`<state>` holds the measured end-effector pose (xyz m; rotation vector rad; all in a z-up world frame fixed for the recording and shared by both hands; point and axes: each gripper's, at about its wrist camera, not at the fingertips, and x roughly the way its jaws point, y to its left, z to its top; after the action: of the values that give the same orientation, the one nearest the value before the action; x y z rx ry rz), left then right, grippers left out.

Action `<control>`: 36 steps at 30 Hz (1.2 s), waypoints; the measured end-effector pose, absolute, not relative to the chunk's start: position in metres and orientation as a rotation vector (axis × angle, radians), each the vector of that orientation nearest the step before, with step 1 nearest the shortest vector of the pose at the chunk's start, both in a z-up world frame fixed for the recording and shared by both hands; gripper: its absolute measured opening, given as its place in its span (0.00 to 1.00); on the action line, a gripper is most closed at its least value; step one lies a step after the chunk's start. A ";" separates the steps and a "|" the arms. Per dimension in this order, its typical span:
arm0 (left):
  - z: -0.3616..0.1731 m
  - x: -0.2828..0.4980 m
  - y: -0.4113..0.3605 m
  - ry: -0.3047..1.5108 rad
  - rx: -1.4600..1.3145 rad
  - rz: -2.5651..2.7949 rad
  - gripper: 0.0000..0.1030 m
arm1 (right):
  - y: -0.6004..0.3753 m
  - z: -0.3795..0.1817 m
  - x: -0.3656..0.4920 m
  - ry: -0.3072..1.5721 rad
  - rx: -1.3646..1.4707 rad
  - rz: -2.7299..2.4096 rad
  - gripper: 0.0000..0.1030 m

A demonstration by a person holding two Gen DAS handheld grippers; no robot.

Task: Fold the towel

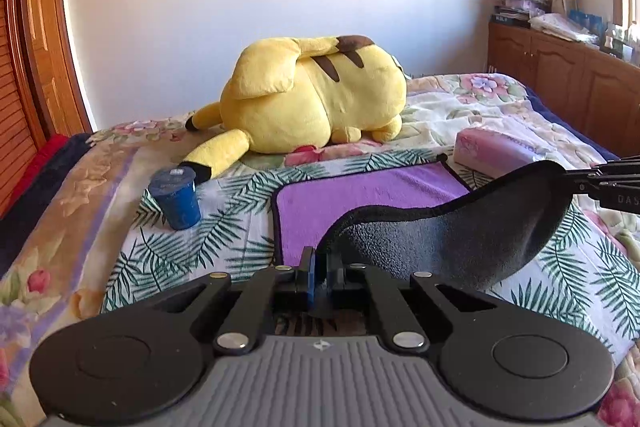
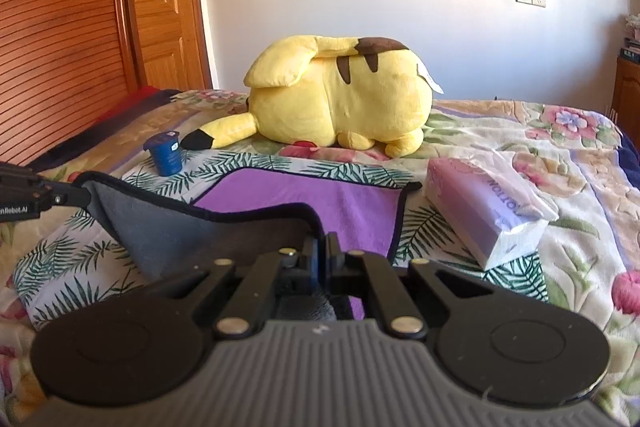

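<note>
A towel, purple point(image 1: 360, 195) on one face and grey on the other, with dark trim, lies on the bed. My left gripper point(image 1: 320, 259) is shut on its near left corner. My right gripper point(image 2: 322, 247) is shut on its near right corner. Both near corners are lifted, so the grey underside point(image 1: 460, 239) hangs between the grippers and curls over the purple face point(image 2: 320, 203). In the left wrist view the right gripper point(image 1: 576, 179) enters from the right. In the right wrist view the left gripper point(image 2: 76, 197) enters from the left.
A yellow plush toy point(image 1: 316, 99) lies beyond the towel. A blue cup point(image 1: 178, 199) stands at the towel's far left. A pink tissue pack point(image 2: 484, 211) lies to the right. The floral bedspread point(image 1: 460, 107) surrounds them; a wooden cabinet point(image 1: 560, 75) stands far right.
</note>
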<state>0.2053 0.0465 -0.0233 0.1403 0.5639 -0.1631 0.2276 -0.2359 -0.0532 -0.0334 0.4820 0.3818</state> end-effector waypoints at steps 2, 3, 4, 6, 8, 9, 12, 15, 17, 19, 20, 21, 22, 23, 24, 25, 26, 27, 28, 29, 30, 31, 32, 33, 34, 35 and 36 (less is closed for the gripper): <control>-0.023 0.208 0.045 0.562 0.144 -0.165 0.05 | -0.236 -0.052 0.230 0.478 -0.040 0.380 0.04; -0.022 0.210 0.044 0.563 0.147 -0.166 0.05 | -0.236 -0.052 0.231 0.476 -0.043 0.380 0.04; -0.022 0.212 0.044 0.564 0.150 -0.166 0.05 | -0.236 -0.052 0.233 0.475 -0.046 0.380 0.04; -0.023 0.215 0.042 0.565 0.161 -0.164 0.05 | -0.235 -0.052 0.235 0.473 -0.054 0.380 0.04; -0.025 0.219 0.041 0.569 0.167 -0.165 0.05 | -0.235 -0.053 0.239 0.473 -0.065 0.381 0.04; -0.026 0.221 0.041 0.571 0.172 -0.164 0.05 | -0.235 -0.054 0.241 0.473 -0.070 0.381 0.04; -0.028 0.228 0.040 0.576 0.173 -0.168 0.05 | -0.234 -0.055 0.245 0.473 -0.080 0.380 0.04; -0.030 0.234 0.041 0.577 0.176 -0.170 0.05 | -0.234 -0.056 0.250 0.472 -0.086 0.375 0.04; -0.031 0.237 0.041 0.577 0.179 -0.173 0.05 | -0.234 -0.056 0.253 0.470 -0.090 0.375 0.04; -0.031 0.241 0.041 0.577 0.184 -0.175 0.05 | -0.235 -0.057 0.256 0.471 -0.088 0.372 0.04; -0.032 0.242 0.040 0.577 0.186 -0.176 0.05 | -0.235 -0.057 0.256 0.471 -0.087 0.371 0.04; -0.032 0.244 0.040 0.578 0.187 -0.178 0.05 | -0.236 -0.058 0.258 0.470 -0.087 0.370 0.04; -0.032 0.246 0.040 0.577 0.188 -0.179 0.05 | -0.235 -0.058 0.259 0.470 -0.088 0.370 0.04; -0.032 0.247 0.040 0.577 0.190 -0.180 0.05 | -0.235 -0.058 0.260 0.470 -0.090 0.370 0.04; -0.032 0.249 0.040 0.576 0.193 -0.181 0.05 | -0.235 -0.058 0.262 0.468 -0.092 0.371 0.04; -0.032 0.250 0.039 0.575 0.195 -0.182 0.05 | -0.235 -0.058 0.263 0.467 -0.094 0.371 0.04; -0.032 0.252 0.039 0.573 0.199 -0.182 0.05 | -0.235 -0.057 0.263 0.465 -0.095 0.370 0.04; -0.032 0.254 0.038 0.572 0.202 -0.182 0.05 | -0.236 -0.057 0.265 0.464 -0.096 0.370 0.04; -0.033 0.257 0.038 0.572 0.205 -0.184 0.05 | -0.236 -0.056 0.266 0.462 -0.097 0.369 0.04; -0.032 0.259 0.037 0.571 0.208 -0.185 0.05 | -0.237 -0.056 0.267 0.460 -0.097 0.368 0.04; -0.032 0.262 0.037 0.569 0.208 -0.184 0.05 | -0.238 -0.056 0.269 0.457 -0.098 0.366 0.04; -0.032 0.265 0.036 0.568 0.207 -0.184 0.05 | -0.238 -0.055 0.271 0.457 -0.098 0.363 0.04; -0.031 0.267 0.036 0.568 0.207 -0.185 0.05 | -0.239 -0.055 0.273 0.457 -0.097 0.361 0.04; -0.030 0.270 0.035 0.566 0.207 -0.185 0.05 | -0.239 -0.055 0.275 0.456 -0.097 0.358 0.04; -0.029 0.273 0.035 0.564 0.209 -0.185 0.05 | -0.239 -0.054 0.278 0.455 -0.097 0.356 0.04; -0.029 0.277 0.034 0.562 0.211 -0.184 0.05 | -0.240 -0.055 0.280 0.454 -0.097 0.355 0.04; -0.029 0.280 0.033 0.562 0.214 -0.183 0.05 | -0.239 -0.054 0.282 0.451 -0.100 0.354 0.04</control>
<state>0.2798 0.0331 -0.0290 0.2139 0.5620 -0.1834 0.2820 -0.2394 -0.0542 -0.1001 0.4514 0.3538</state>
